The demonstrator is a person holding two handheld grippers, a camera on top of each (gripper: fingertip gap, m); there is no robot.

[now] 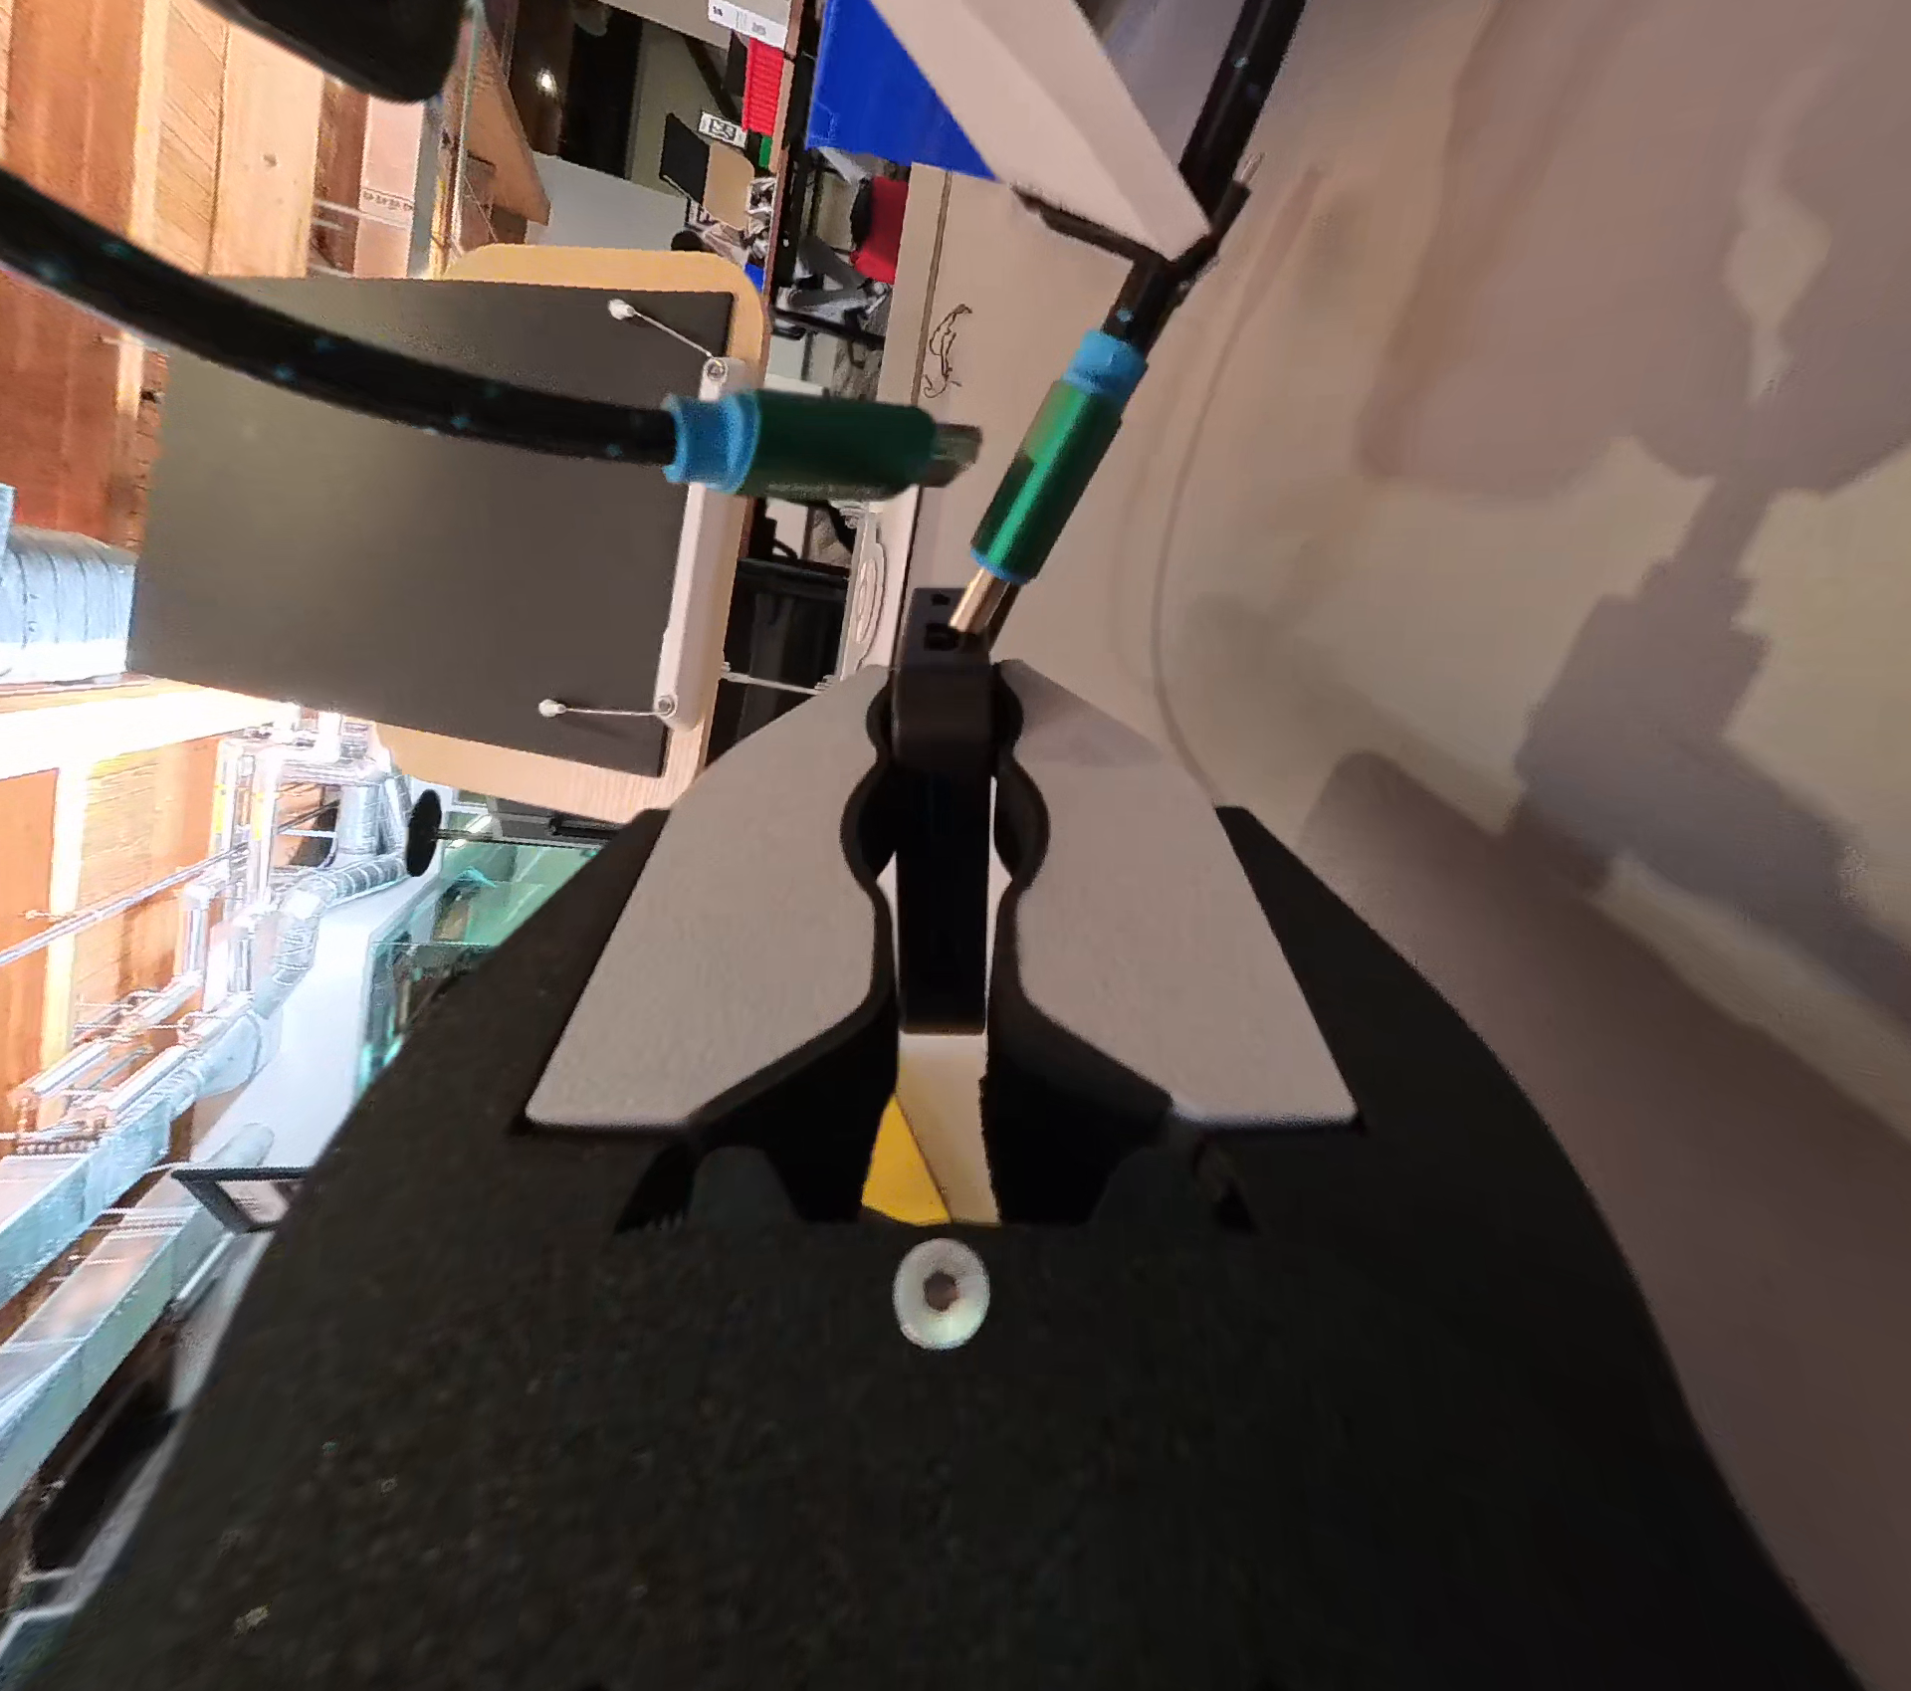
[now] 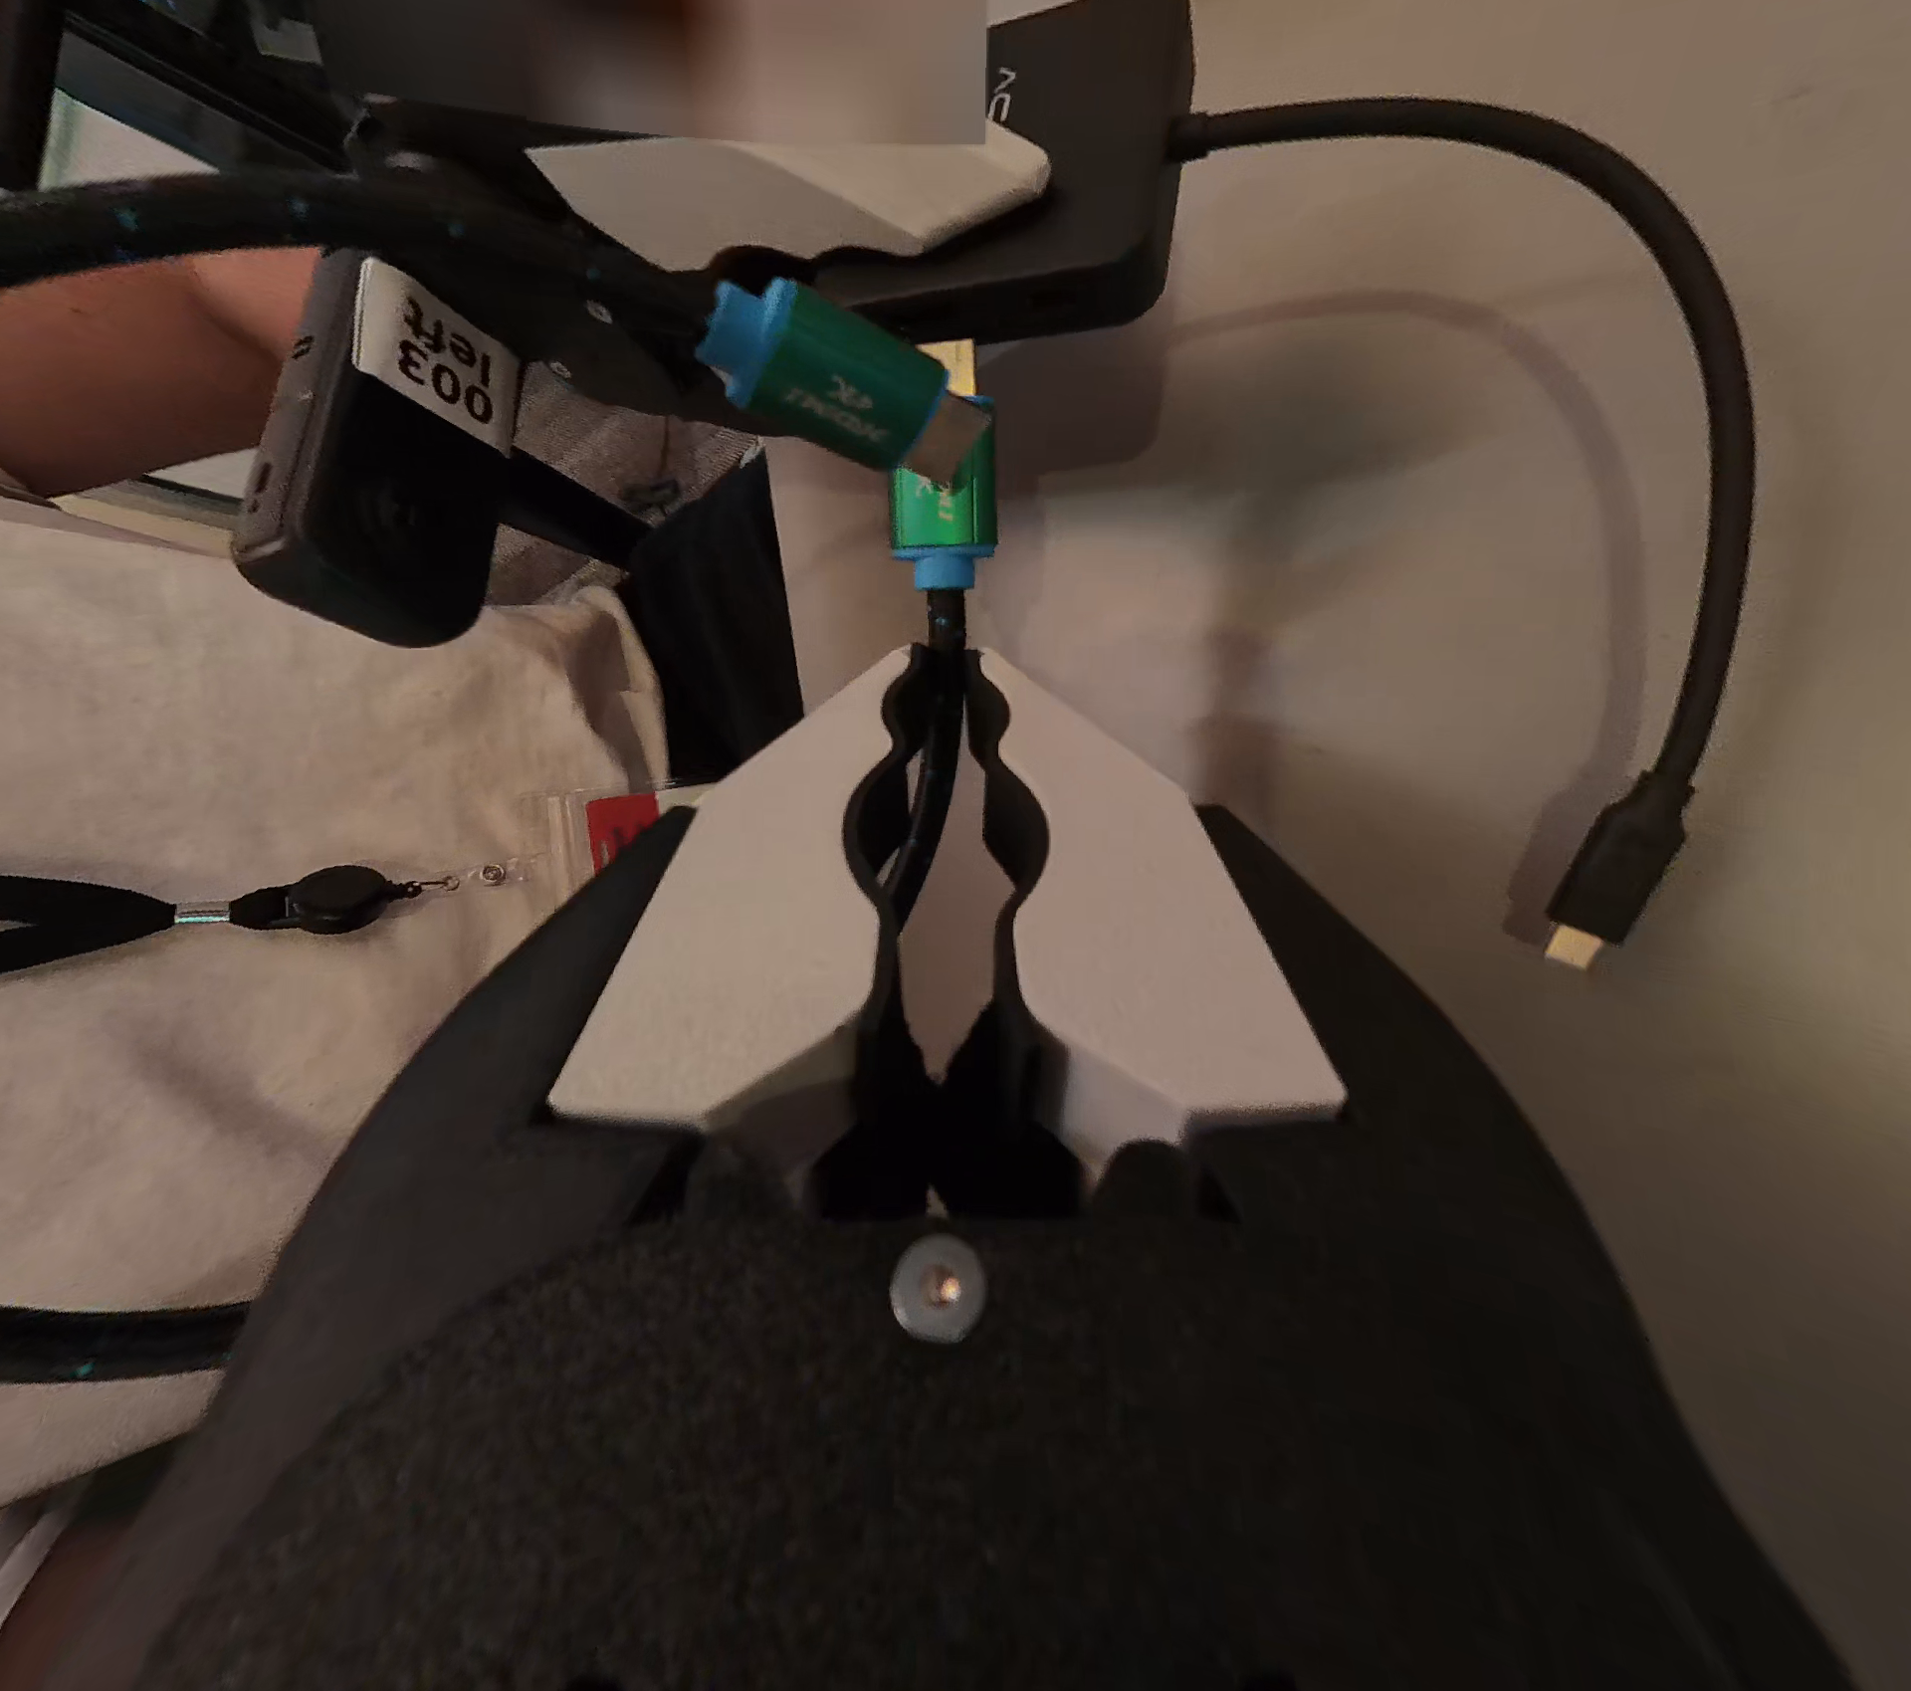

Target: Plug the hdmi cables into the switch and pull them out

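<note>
Green plugs, two: one at the switch (left tongs clamped thereon), right tongs pinching its cable.

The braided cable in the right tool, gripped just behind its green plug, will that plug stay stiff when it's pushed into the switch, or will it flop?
The braided cable probably flexes: it curves between the right tool. The short stub to the green plug looks fairly straight, so aiming seems workable. The plug may tilt against the switch.
</note>
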